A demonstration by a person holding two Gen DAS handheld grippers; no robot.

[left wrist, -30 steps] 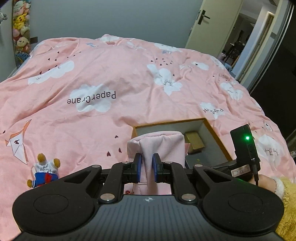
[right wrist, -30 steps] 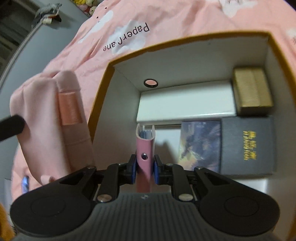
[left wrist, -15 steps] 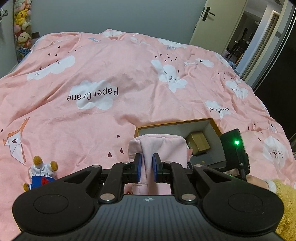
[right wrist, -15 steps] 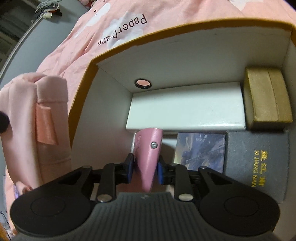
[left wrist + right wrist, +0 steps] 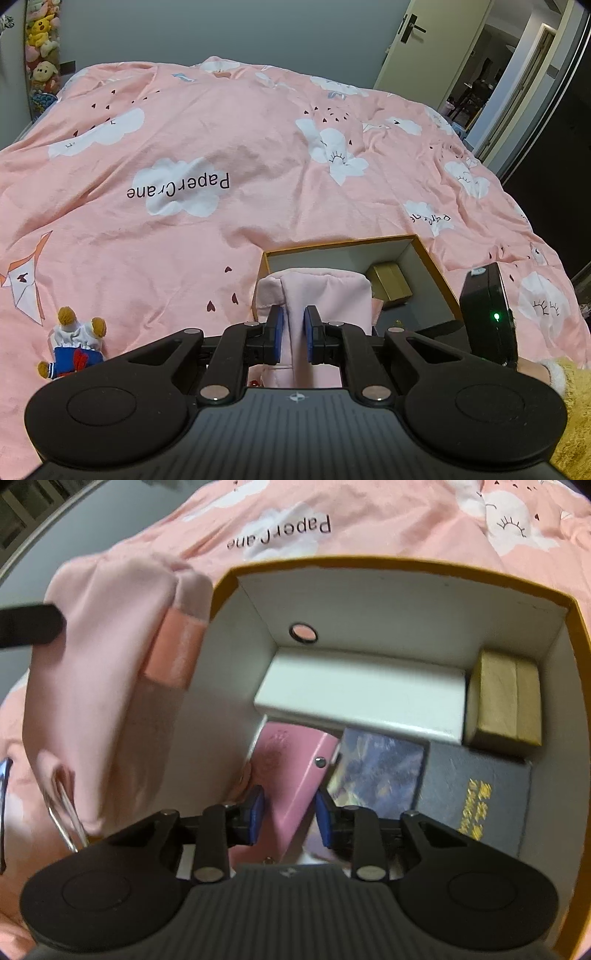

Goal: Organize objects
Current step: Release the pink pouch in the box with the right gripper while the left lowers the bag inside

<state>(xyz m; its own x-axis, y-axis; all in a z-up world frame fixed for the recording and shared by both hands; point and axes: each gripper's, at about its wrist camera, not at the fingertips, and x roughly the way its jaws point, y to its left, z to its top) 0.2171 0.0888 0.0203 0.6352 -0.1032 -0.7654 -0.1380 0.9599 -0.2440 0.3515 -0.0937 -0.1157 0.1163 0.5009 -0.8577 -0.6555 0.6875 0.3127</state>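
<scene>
An open box with an orange rim (image 5: 406, 562) lies on the pink bed cover; it also shows in the left wrist view (image 5: 343, 244). My right gripper (image 5: 290, 818) is open inside it, its jaws apart around a pink booklet (image 5: 295, 764) that lies tilted against the box's left wall. My left gripper (image 5: 293, 334) is shut on a pink fabric pouch (image 5: 317, 291) and holds it upright just left of the box; the pouch also shows in the right wrist view (image 5: 107, 686).
In the box lie a white box (image 5: 362, 686), a gold box (image 5: 506, 698), a dark book with gold letters (image 5: 476, 790) and a picture card (image 5: 376, 768). A small teddy in blue (image 5: 74, 339) lies on the bed at left. A door (image 5: 424, 40) stands beyond.
My right gripper opened and let go of the pink booklet, which tipped from upright to leaning in the box. My left gripper tilted up a little with the pouch.
</scene>
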